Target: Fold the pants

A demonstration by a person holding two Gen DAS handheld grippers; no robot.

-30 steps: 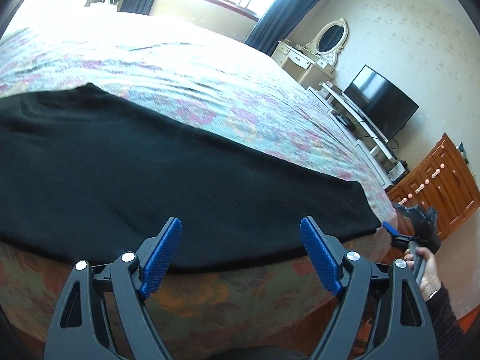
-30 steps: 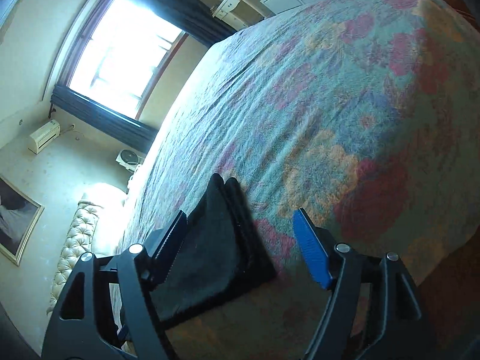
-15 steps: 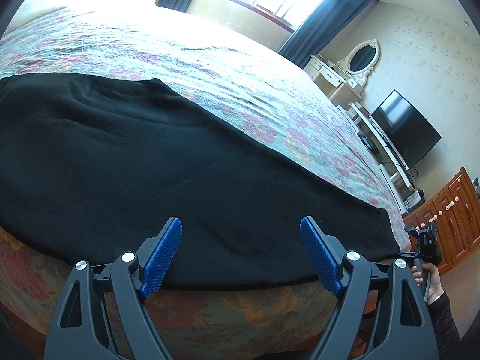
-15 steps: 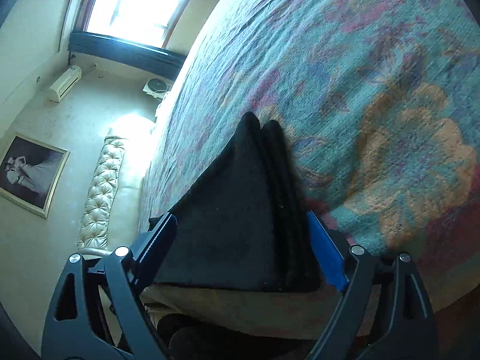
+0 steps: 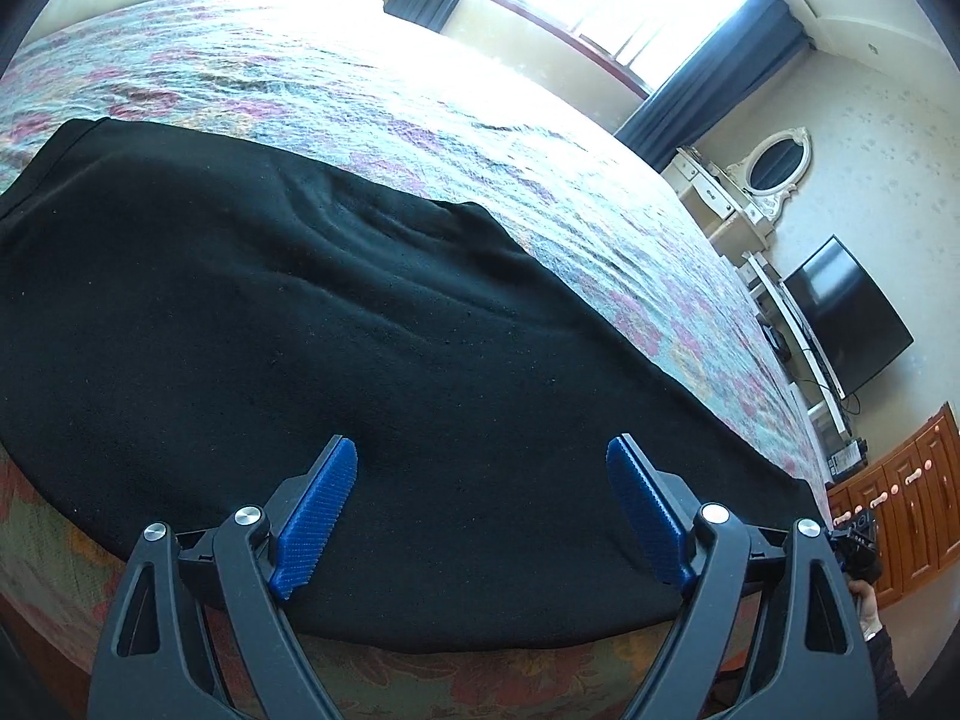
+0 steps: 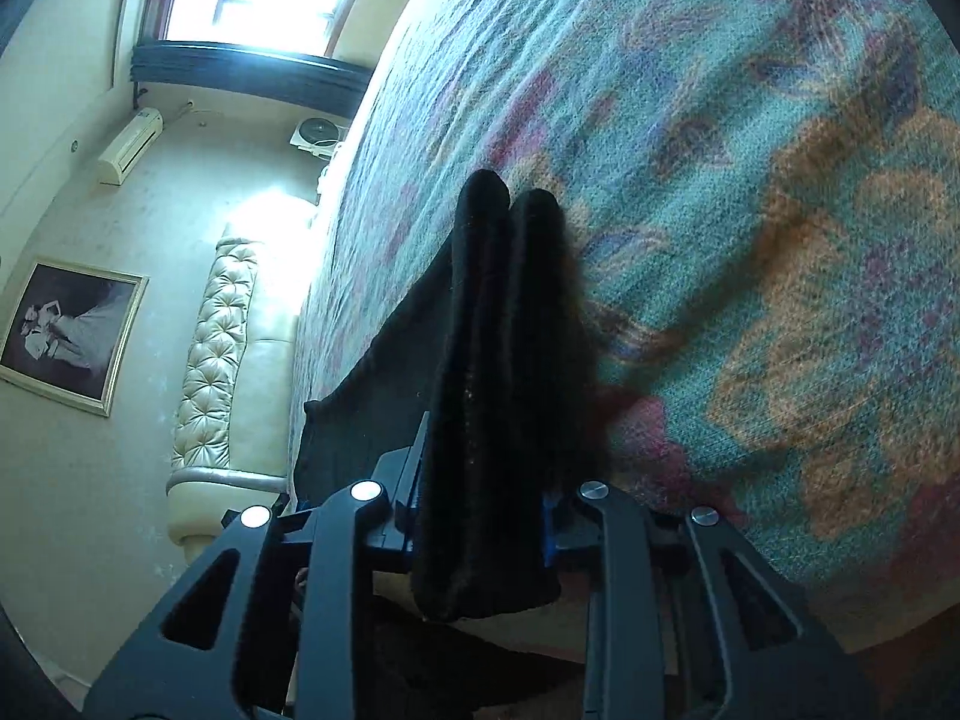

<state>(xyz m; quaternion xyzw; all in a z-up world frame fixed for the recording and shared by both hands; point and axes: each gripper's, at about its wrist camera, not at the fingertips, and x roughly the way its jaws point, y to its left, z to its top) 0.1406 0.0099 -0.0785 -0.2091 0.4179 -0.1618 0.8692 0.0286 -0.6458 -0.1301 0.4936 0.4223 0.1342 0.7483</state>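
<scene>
Black pants [image 5: 420,330] lie spread lengthwise along the near edge of a floral bed cover [image 5: 540,138]. My left gripper [image 5: 482,447] hovers open over the cloth near the bed's edge, its blue pads wide apart and nothing pinched between them. My right gripper [image 6: 480,498] is closing its jaws on the bunched end of the pants [image 6: 498,330], which stands up in two thick folds between the pads. That right gripper [image 5: 858,546] also shows small at the far right end of the pants, held by a hand [image 5: 867,606].
The bed cover [image 6: 750,180] stretches far beyond the pants. A television [image 5: 852,318], a white dresser with an oval mirror [image 5: 774,168] and a wooden cabinet [image 5: 900,504] stand along the right wall. A tufted headboard [image 6: 222,348] and a framed picture [image 6: 66,336] are at the left.
My right gripper slid onto the pants' end and closed on it, bunching the cloth into folds. My left gripper moved in closer over the pants and stayed open.
</scene>
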